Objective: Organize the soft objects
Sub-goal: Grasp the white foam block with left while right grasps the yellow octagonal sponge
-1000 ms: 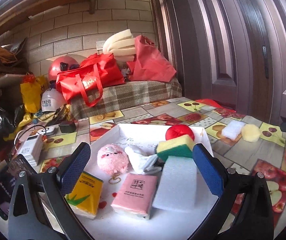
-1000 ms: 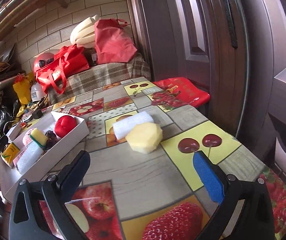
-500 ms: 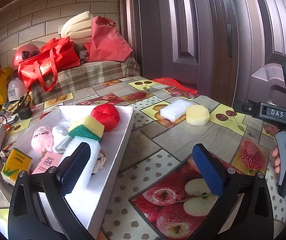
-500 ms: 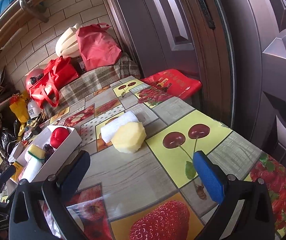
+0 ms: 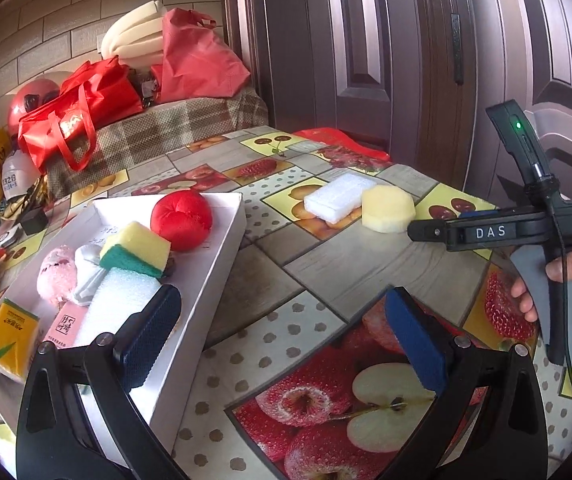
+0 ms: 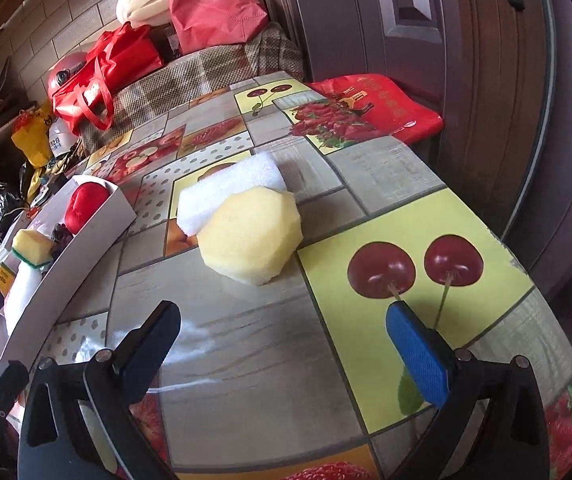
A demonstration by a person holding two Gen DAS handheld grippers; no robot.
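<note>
So the right gripper (image 6: pixel 282 334) is spread wide with nothing between its jaws, sitting low over the fruit-print tablecloth (image 6: pixel 246 360). Dead ahead of it, a touch left of centre, is the yellow sponge (image 6: pixel 250 236), a chunky many-sided puck lying flat on the table. It has no real long axis, so closing on it from pretty much any angle should work. Tucked right behind it and touching it is the white foam block (image 6: pixel 228 186), and that one does have a long axis, running left to right and slightly away from the right gripper. I'd guess the sponge goes first, since it's nearer and partly blocks the foam.

The left gripper (image 5: pixel 282 336) is also released and empty, hovering over the near corner of the white tray (image 5: pixel 222 264). From its view the sponge (image 5: pixel 387 208) and foam (image 5: pixel 339 198) are well off to the far right, with the right gripper's tip (image 5: pixel 429 230) just beside the sponge, so the right hand is clearly the closer one.

The tray already holds a red plush ball (image 5: pixel 181 220), a yellow-green scrub sponge (image 5: pixel 136 248), a pink fuzzy toy (image 5: pixel 58 280), a white foam slab (image 5: pixel 114 308) and a couple of tissue packs (image 5: pixel 12 330). There's something dark by the scrub sponge, can't really tell what it is. Farther back it's just red bags (image 5: pixel 82 100) against the brick wall.
</note>
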